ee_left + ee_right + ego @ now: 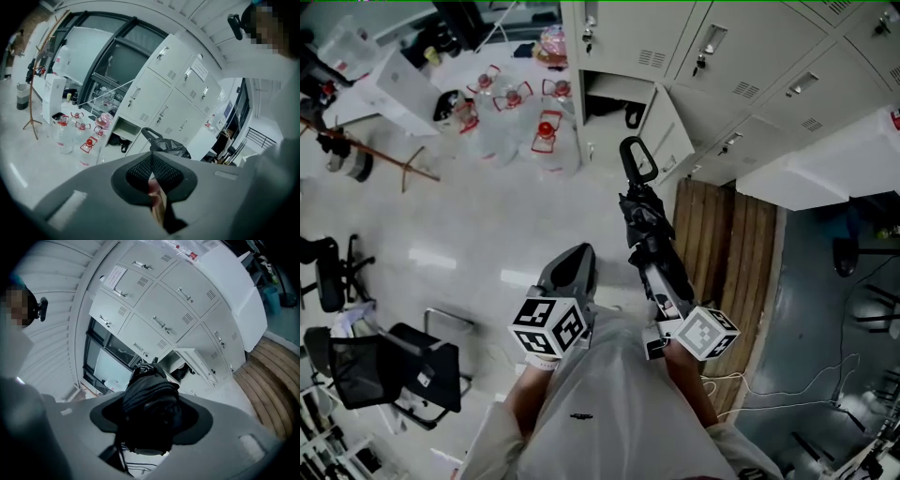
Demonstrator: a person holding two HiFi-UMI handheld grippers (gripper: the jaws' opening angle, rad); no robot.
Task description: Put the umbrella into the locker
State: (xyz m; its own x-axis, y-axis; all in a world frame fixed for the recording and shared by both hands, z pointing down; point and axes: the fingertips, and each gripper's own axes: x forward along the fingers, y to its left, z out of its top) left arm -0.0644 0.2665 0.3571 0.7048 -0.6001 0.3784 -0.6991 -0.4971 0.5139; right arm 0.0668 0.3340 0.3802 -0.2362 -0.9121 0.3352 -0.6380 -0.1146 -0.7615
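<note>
You are in the carry step. Your right gripper is clamped on the folded black umbrella, which points handle-first toward the open locker and is well apart from it. Your left gripper sits beside it with its jaws together and nothing between them.

Next, I judge, you need to line the umbrella up with the opening, clear the swung-out door, and slide it in past the dark item lying inside. I cannot tell what that item is, nor how deep the compartment runs. The umbrella's rear end is hidden under your right gripper, and in the right gripper view its fabric covers the pads.
</note>
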